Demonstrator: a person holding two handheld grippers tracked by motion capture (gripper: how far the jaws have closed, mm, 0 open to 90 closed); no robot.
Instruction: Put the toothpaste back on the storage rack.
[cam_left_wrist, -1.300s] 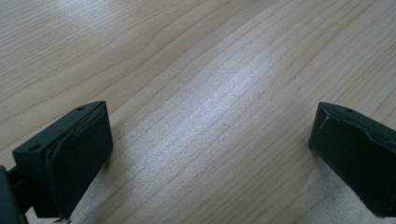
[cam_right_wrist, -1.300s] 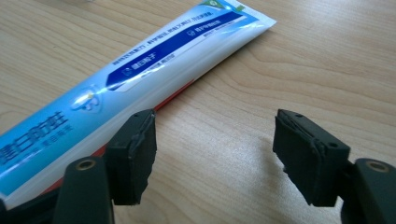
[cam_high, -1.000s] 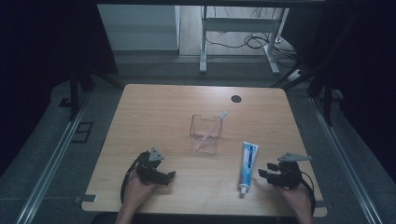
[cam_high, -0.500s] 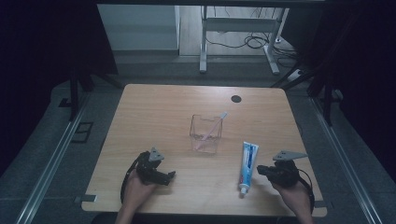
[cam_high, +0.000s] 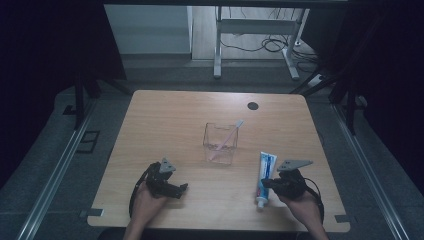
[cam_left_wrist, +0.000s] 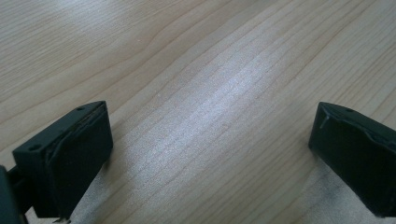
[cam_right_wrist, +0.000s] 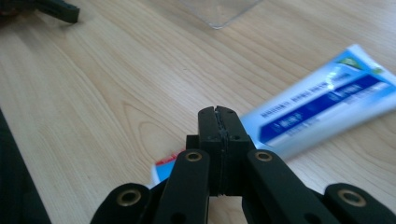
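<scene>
A blue and white toothpaste tube (cam_high: 265, 172) lies on the wooden table (cam_high: 170, 120), cap toward the front edge. My right gripper (cam_high: 267, 184) is shut, with its tips at the tube's lower half. In the right gripper view the fingers (cam_right_wrist: 218, 126) press flat together with nothing between them, and the toothpaste tube (cam_right_wrist: 322, 105) lies just beyond them. My left gripper (cam_high: 181, 190) rests at the front left, open. Its jaws (cam_left_wrist: 210, 154) stand wide over bare wood. A clear cup (cam_high: 220, 145) at mid-table holds a pink toothbrush (cam_high: 227, 136).
A small black round spot (cam_high: 253, 105) sits near the table's far edge. The cup's clear corner (cam_right_wrist: 219, 11) and the left gripper (cam_right_wrist: 56, 9) appear at the top of the right gripper view. Dark floor, rails and desk legs surround the table.
My right gripper has moved left from the table's right side up to the toothpaste tube. The left gripper, cup and tube have stayed where they were.
</scene>
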